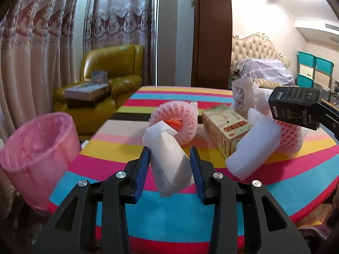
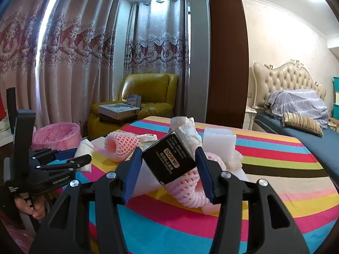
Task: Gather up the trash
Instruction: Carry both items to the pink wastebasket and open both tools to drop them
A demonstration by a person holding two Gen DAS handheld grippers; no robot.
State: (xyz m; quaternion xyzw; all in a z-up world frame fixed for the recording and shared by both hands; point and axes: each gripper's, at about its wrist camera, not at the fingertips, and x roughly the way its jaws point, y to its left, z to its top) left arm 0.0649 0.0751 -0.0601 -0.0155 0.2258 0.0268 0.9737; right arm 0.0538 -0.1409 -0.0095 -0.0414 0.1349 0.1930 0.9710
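My left gripper (image 1: 169, 154) is shut on a white paper wrapper (image 1: 169, 160), held above the striped table (image 1: 161, 218). My right gripper (image 2: 168, 154) is shut on a black "DORMI" box (image 2: 167, 160), lifted over the trash pile; the box also shows in the left wrist view (image 1: 294, 105). The pink-lined trash bin (image 1: 40, 148) stands left of the table, also in the right wrist view (image 2: 57, 135). On the table lie a pink foam net (image 1: 180, 120), a cardboard box (image 1: 224, 127), white foam sheet (image 1: 252, 148) and another pink net (image 2: 188, 190).
A yellow armchair (image 1: 110, 78) with boxes on it stands behind the table by the curtains (image 1: 36, 42). A bed (image 2: 296, 110) is at the right. A brown pillar (image 2: 226, 53) rises behind the table.
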